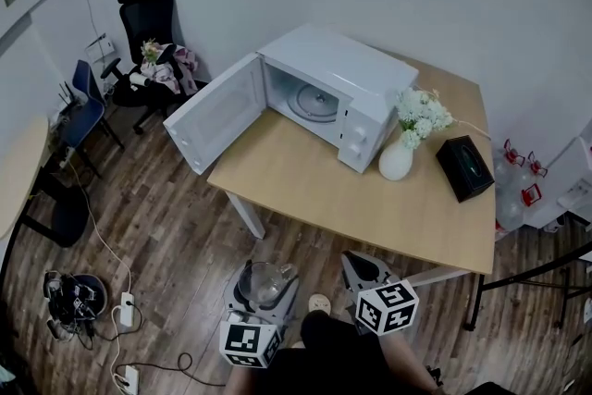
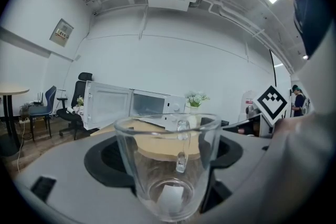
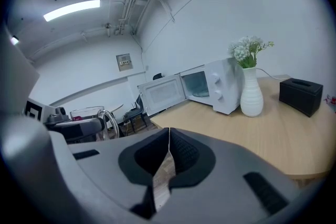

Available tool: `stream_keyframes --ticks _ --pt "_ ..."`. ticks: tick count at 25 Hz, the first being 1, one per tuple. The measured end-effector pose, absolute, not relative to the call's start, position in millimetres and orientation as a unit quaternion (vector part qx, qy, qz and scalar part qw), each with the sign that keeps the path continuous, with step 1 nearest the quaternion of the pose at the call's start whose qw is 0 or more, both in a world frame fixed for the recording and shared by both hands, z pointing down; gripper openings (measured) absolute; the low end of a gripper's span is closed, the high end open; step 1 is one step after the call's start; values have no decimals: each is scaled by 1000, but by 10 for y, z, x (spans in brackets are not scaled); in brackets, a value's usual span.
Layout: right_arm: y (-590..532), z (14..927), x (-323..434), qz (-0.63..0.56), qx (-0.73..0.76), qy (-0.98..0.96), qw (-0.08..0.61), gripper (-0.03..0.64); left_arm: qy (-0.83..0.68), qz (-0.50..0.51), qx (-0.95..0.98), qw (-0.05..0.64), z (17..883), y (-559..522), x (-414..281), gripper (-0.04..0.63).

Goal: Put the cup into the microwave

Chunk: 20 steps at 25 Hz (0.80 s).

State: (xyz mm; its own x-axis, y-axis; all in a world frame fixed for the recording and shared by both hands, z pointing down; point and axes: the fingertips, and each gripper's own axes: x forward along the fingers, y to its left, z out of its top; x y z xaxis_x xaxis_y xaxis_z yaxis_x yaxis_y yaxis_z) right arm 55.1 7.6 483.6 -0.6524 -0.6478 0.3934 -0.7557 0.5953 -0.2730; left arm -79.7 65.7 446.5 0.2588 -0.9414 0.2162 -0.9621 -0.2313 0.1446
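Surface (image 1: 370, 199): light wood rectangular top, white legs, centre-right of the head view. Three items on it:
- white microwave (image 1: 356, 74), upper-left part of the surface, door (image 1: 217, 111) swung fully open and overhanging the left edge
- white vase (image 1: 396, 160) with white flowers, just beside the microwave's right front corner
- black box (image 1: 464, 166), right of the vase, near the right edge

Rest of the top is bare wood.

Floor (image 1: 166, 227): dark wood planks. On it: black office chair (image 1: 148, 14) and blue chair (image 1: 88, 97) at upper left, white power strip (image 1: 127, 310) with trailing cables at lower left, water bottles (image 1: 513, 171) at right, beyond the surface.
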Motion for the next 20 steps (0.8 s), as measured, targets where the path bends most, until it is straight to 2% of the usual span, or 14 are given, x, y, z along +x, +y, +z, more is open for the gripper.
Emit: stream_keyframes --ticks 20 --pt "-903 4940 540 217 367 -896 128 -5 -649 17 750 128 4488 -218 -802 402"
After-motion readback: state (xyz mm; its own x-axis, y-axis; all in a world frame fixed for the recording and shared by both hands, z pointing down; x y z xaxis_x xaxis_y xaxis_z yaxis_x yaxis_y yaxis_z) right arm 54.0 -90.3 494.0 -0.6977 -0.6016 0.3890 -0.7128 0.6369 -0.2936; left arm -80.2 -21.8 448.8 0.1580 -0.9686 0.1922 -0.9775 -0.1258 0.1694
